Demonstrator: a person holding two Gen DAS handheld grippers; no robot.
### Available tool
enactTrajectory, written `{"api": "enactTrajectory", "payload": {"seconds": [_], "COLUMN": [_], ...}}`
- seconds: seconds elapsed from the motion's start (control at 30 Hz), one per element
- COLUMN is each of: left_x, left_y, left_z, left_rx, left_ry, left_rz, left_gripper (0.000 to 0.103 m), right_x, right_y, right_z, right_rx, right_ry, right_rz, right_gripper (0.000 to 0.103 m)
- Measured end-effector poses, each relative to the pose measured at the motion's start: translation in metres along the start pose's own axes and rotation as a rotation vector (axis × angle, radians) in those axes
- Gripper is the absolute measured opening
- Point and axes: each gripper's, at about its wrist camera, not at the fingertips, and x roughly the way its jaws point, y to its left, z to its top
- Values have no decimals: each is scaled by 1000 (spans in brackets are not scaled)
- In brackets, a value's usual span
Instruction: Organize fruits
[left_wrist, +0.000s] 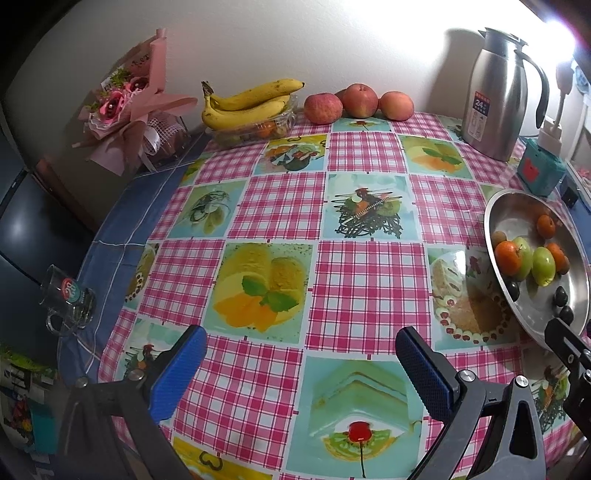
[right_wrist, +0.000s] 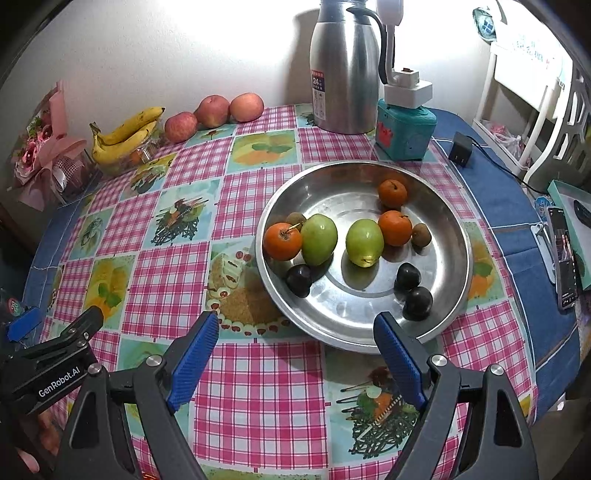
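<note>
1. Both grippers tilt steeply down toward the checked tablecloth (left_wrist: 369, 273), side by side; the left gripper (left_wrist: 301, 365) hangs over bare cloth, the right gripper (right_wrist: 295, 354) just before the steel bowl (right_wrist: 454, 236).
2. The left tool's body reads "GenRobot.AI" in the right wrist view; the steel flask (right_wrist: 345, 70) carries a label showing "24", its remaining print too small to read.
3. Each gripper's blue pads stand wide apart, holding and touching nothing.
4. The bowl holds three orange fruits (right_wrist: 282, 240), two green fruits (right_wrist: 364, 242), three dark plums (right_wrist: 417, 302) and small brown fruits. Bananas (left_wrist: 247, 105) and three apples (left_wrist: 359, 99) lie by the wall.
</note>
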Motion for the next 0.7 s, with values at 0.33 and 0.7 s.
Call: {"api": "enactTrajectory", "payload": {"seconds": [0.33, 0.7], "left_x": [1, 2], "left_y": [-1, -4], "left_z": [0, -1], "left_rx": [2, 3], "left_ry": [5, 6], "left_rz": [-2, -3], "left_gripper": [103, 103], "right_x": [1, 2], "right_y": [-1, -2], "right_z": [0, 0], "right_rx": [5, 6], "right_ry": [5, 8], "right_rz": [3, 3], "right_gripper": [86, 86]}}
